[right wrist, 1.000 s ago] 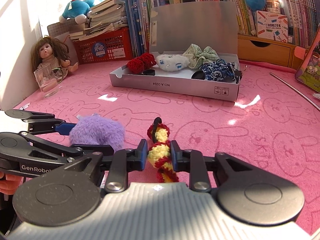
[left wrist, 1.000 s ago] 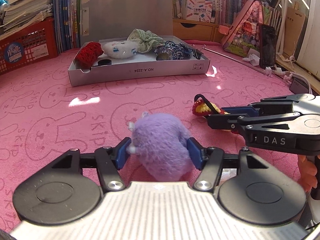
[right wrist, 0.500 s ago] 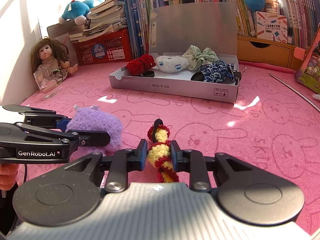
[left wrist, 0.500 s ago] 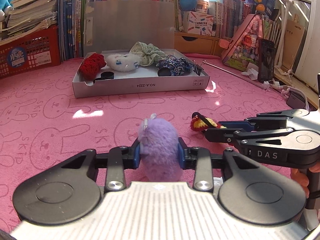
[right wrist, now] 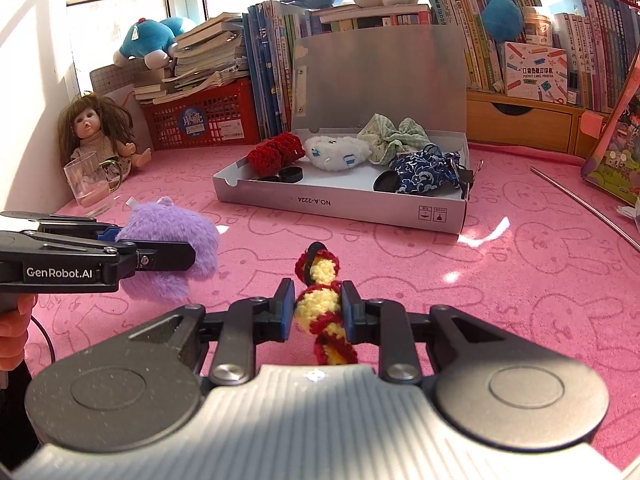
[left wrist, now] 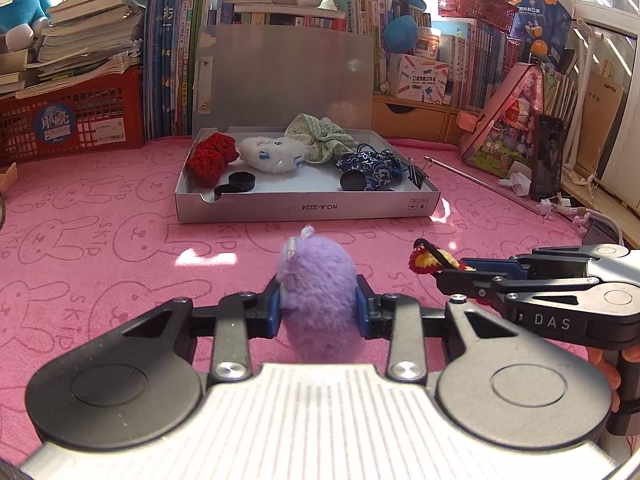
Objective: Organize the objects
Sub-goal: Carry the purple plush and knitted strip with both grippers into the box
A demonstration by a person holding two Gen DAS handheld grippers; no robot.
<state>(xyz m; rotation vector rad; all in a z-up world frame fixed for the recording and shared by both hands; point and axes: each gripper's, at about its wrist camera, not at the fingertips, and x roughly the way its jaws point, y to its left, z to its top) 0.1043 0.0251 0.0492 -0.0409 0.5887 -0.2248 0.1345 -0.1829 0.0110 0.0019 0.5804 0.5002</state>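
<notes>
My left gripper [left wrist: 317, 308] is shut on a fluffy purple plush toy [left wrist: 320, 292], squeezed between its blue pads and lifted a little off the pink cloth. In the right wrist view the same purple plush toy [right wrist: 172, 240] hangs at the left in the left gripper [right wrist: 160, 250]. My right gripper [right wrist: 317, 309] is shut on a red-and-yellow crocheted piece [right wrist: 322, 300], seen as well at the right of the left wrist view, the crocheted piece [left wrist: 430, 260]. Ahead lies an open grey box [left wrist: 304, 210] holding a red knit item [left wrist: 210, 156], a white plush [left wrist: 272, 154], a green cloth and a blue pouch [left wrist: 370, 164].
A pink bunny-print cloth [right wrist: 520, 280] covers the table. A doll [right wrist: 96, 132] and a glass cup [right wrist: 90, 184] stand at the far left. A red basket [left wrist: 68, 120], books and plush toys line the back. A phone [left wrist: 546, 156] and a metal rod [left wrist: 480, 184] lie at the right.
The left gripper's jaws closed onto the purple plush, squeezing it narrower, then lifted it up off the cloth. The right gripper kept still, holding the crocheted piece.
</notes>
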